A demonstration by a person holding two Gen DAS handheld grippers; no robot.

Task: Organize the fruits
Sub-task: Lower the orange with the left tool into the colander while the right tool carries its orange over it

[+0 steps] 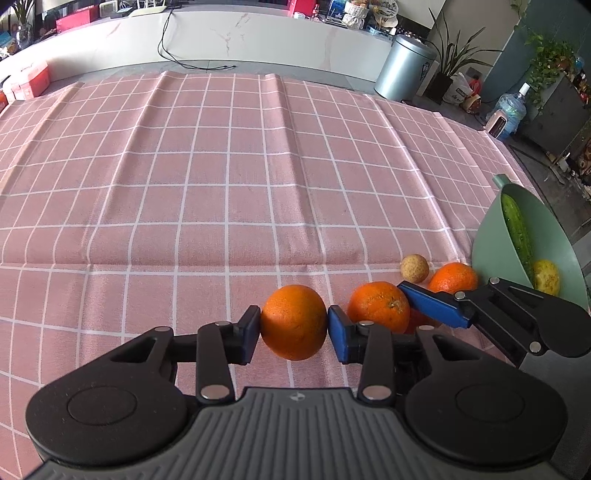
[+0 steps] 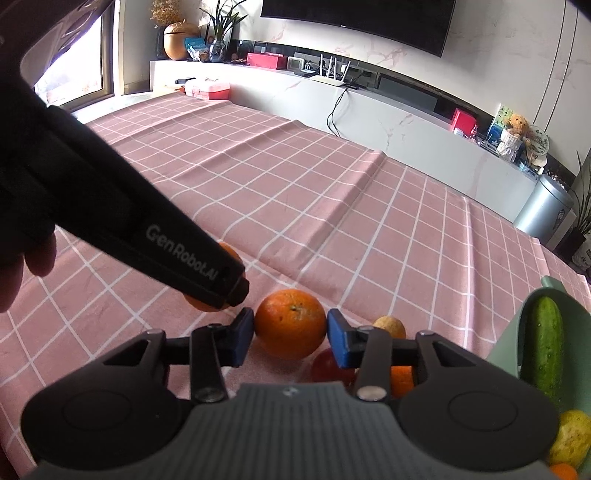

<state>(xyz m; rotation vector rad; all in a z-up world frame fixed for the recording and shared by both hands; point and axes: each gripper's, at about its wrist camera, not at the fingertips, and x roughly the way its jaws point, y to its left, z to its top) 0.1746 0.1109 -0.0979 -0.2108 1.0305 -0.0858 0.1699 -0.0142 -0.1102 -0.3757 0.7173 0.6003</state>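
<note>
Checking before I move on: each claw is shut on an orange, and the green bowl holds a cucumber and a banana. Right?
Not quite. The green bowl holds the cucumber and a bumpy yellow fruit, not a banana; the right wrist view shows it. The left claw and the right claw are each shut on an orange.

Home living rm: wall-mounted TV (image 2: 354,26) above a marble media bench (image 2: 369,110) w/ router (image 2: 330,75) ahead of the gripper, potted plants (image 1: 454,62), water jug (image 1: 511,110), pink checked tablecloth (image 1: 221,184) under it.
</note>
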